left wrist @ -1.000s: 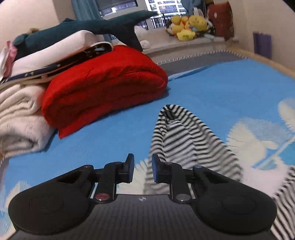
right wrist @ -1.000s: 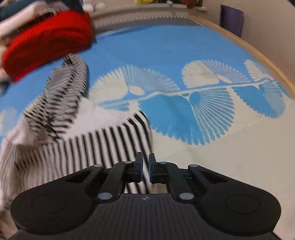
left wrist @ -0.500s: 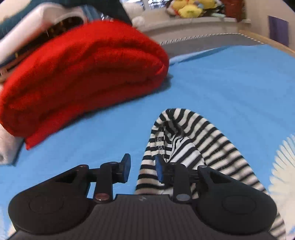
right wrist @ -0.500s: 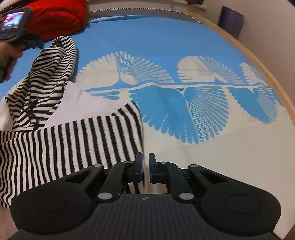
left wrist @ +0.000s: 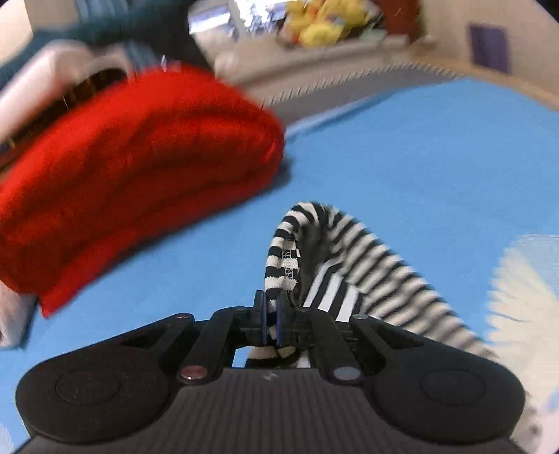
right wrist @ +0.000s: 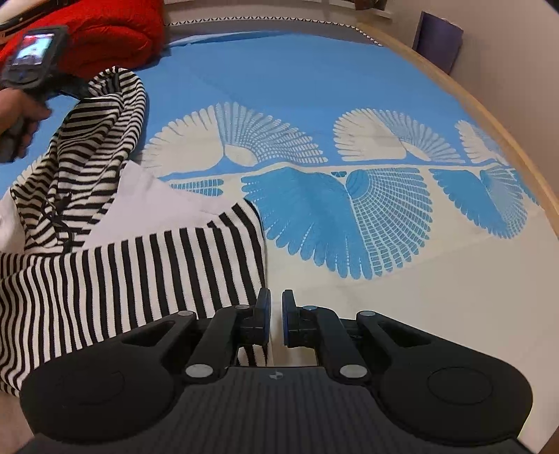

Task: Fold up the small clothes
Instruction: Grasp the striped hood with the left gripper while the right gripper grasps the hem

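A black-and-white striped garment (left wrist: 349, 251) lies crumpled on the blue bedspread (left wrist: 419, 157). My left gripper (left wrist: 271, 300) has its jaws closing onto the garment's raised stitched hem, and the pads press on it. In the right wrist view the garment (right wrist: 139, 272) spreads across the left side, with a white inner part showing. My right gripper (right wrist: 276, 300) is shut, with only a thin gap between its pads. The garment's near corner lies under its left finger; I cannot tell whether it is pinched. A hand (right wrist: 17, 115) holds the left tool at the garment's far end.
A folded red blanket (left wrist: 132, 174) lies just left of the garment, with pale bedding stacked behind it. Plush toys (left wrist: 325, 24) sit on a ledge at the back. The bed's wooden edge (right wrist: 489, 111) curves along the right, with a purple object (right wrist: 440, 42) beyond it.
My left gripper moved forward and down to the garment's far end, and its jaws went from open to shut on the hem. The right gripper stayed put and shut.
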`<state>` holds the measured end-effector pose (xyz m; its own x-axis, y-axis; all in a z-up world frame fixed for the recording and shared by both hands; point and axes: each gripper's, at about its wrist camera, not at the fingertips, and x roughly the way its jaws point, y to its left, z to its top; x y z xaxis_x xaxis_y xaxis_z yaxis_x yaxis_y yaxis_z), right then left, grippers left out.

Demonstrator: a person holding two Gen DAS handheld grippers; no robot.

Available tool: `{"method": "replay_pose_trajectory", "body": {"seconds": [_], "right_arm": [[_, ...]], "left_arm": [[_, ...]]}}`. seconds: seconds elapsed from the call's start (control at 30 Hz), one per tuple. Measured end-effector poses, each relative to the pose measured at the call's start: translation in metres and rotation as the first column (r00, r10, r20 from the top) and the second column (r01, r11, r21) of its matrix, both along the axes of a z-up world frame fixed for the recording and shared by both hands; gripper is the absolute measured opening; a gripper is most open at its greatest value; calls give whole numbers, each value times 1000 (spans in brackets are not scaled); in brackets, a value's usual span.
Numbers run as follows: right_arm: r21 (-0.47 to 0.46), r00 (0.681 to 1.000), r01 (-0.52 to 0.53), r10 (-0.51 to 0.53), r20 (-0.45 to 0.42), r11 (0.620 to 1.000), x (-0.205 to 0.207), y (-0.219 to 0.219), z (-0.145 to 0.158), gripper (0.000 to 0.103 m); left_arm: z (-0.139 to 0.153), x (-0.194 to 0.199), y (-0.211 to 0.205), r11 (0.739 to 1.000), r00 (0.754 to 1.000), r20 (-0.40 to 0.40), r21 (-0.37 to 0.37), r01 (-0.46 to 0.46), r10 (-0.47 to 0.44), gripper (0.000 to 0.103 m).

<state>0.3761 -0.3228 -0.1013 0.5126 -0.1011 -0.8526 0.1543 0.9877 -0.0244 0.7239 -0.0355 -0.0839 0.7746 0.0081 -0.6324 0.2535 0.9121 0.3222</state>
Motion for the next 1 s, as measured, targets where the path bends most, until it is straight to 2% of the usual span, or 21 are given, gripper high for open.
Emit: {"method": "replay_pose_trajectory", "body": {"seconds": [0.1,0.2,0.27,0.33,0.43,0.47,0.5,0.53,0.57,0.6,0.63,0.67,0.7,0.73,0.77,0.8,0.83,0.9,0.93,1.0], "right_arm": [[46,1000,4,-5,14,999,-2,0,9,6],[50,999,-15,13,49,999,-6,2,23,6],[64,998,-9,5,62,998,-9,-2,29,6],[76,998,3,-8,69,997,-11,-7,32,6],[107,996,20,-28,80,994,-16,-11,37,6],[119,996,20,-30,88,993,-17,-11,39,7],[133,995,15,-28,94,991,-19,-11,41,7],[154,995,11,-26,99,988,-20,-11,43,7],[181,994,5,-25,105,983,-22,-11,45,7],[208,993,-3,-21,113,978,-23,-11,46,7],[227,993,-9,-19,118,974,-24,-10,47,7],[251,993,-17,-13,119,968,-24,-8,46,7],[274,994,-23,-9,113,962,-23,-6,45,7],[308,995,-24,-8,103,951,-22,-4,41,7],[335,996,-22,-10,93,942,-20,-2,38,7],[366,997,-20,-11,82,930,-18,1,35,7],[401,998,-18,-11,69,916,-16,3,31,7],[466,999,-11,-10,44,884,-13,12,22,7],[491,999,-11,-6,34,871,-11,17,19,10],[527,1000,-17,8,20,850,-8,28,11,21]], "left_arm": [[30,-78,2,993,990,91,-26,113,-110,5],[49,-174,8,965,953,161,-9,262,-257,5],[57,-240,16,929,924,133,-43,367,-359,5],[63,-306,29,904,908,90,-92,417,-410,5],[61,-379,45,886,893,-63,-168,431,-446,10],[63,-395,50,894,900,-85,-187,408,-428,10],[69,-404,59,907,922,-89,-241,346,-376,10],[79,-407,71,907,952,-84,-338,250,-294,13],[87,-406,82,891,974,-81,-425,159,-213,14],[95,-401,92,863,988,-83,-500,70,-128,14],[99,-394,99,836,995,-92,-549,-10,-49,14],[99,-386,104,805,992,-118,-585,-99,36,20],[96,-371,104,780,982,-163,-601,-177,97,22],[85,-360,103,766,967,-212,-596,-242,140,27],[76,-350,101,768,951,-253,-569,-293,176,28],[62,-343,99,770,925,-307,-526,-361,224,28],[47,-337,102,756,890,-375,-494,-429,260,29],[17,-335,108,695,809,-519,-474,-541,276,29],[5,-331,109,656,780,-570,-490,-574,256,34],[-6,-326,110,600,751,-617,-516,-612,236,44]]}}
